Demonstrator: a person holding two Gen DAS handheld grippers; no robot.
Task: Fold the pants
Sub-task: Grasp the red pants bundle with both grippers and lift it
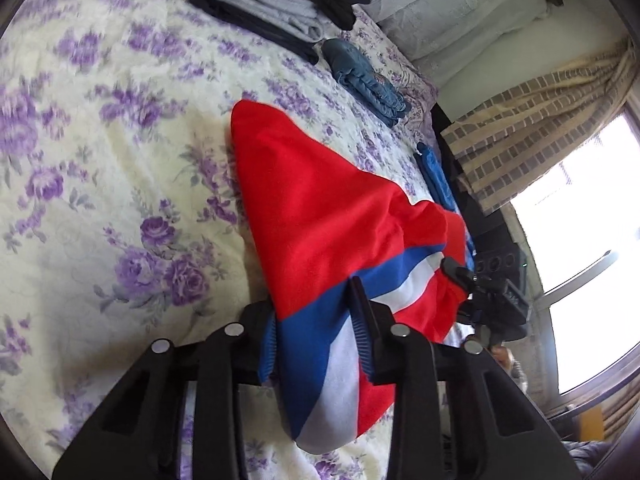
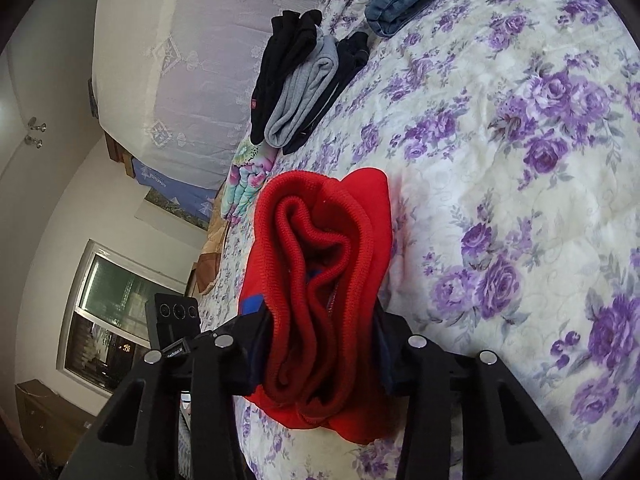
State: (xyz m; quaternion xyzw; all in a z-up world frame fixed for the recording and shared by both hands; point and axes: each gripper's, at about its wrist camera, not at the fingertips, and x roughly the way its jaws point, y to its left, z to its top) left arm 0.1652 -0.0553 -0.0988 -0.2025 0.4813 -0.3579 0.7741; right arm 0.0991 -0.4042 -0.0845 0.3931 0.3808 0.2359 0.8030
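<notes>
The red pants with a blue and white side stripe lie folded over on the floral bedspread. My left gripper is shut on the striped edge of the pants. In the right wrist view my right gripper is shut on a bunched red end of the pants, its ribbed folds standing up between the fingers. The right gripper also shows in the left wrist view, clamped on the far corner of the pants.
A folded stack of black and grey clothes and folded jeans lie at the far side of the bed, also in the right wrist view. A blue garment lies at the bed edge. Curtain and window are on the right.
</notes>
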